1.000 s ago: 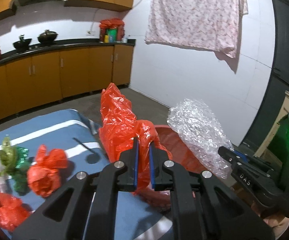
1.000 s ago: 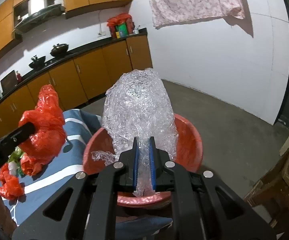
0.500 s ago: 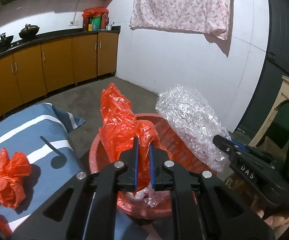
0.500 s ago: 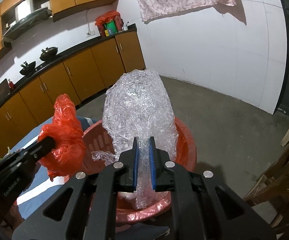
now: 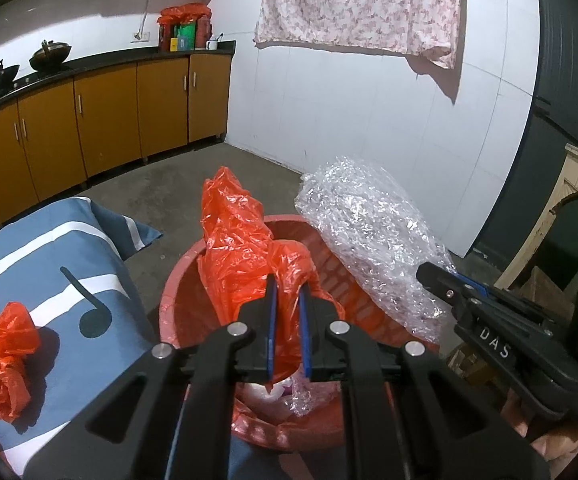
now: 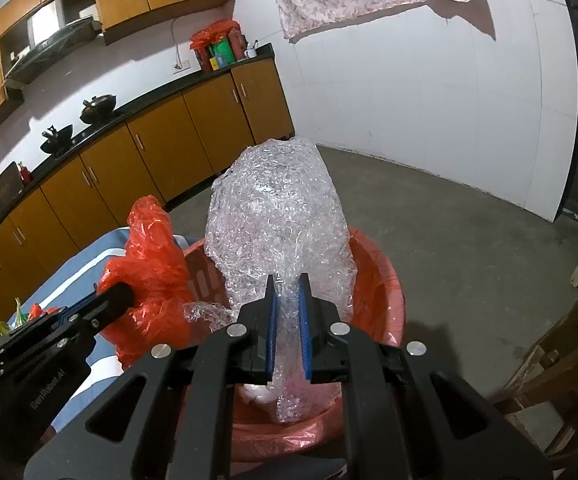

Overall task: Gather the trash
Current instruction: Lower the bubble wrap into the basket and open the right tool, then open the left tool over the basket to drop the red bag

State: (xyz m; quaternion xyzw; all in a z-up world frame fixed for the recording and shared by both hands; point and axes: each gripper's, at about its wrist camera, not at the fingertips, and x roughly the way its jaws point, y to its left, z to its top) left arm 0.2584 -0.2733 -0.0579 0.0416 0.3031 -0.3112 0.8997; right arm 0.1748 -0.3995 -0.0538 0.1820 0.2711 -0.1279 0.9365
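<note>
Jaws clamp two pieces — red bag (image 5: 245, 248), bubble wrap (image 6: 277, 224).

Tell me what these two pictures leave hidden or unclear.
- Basin bottom: covered by the red bag, bubble wrap and both grippers, in both views.
- White scraps inside the basin: too hidden to identify.
- Green item: cut off by the left gripper, right view.

bag (image 5: 241, 240) left of wrap (image 5: 373, 240), above basin (image 5: 177, 292)
</note>
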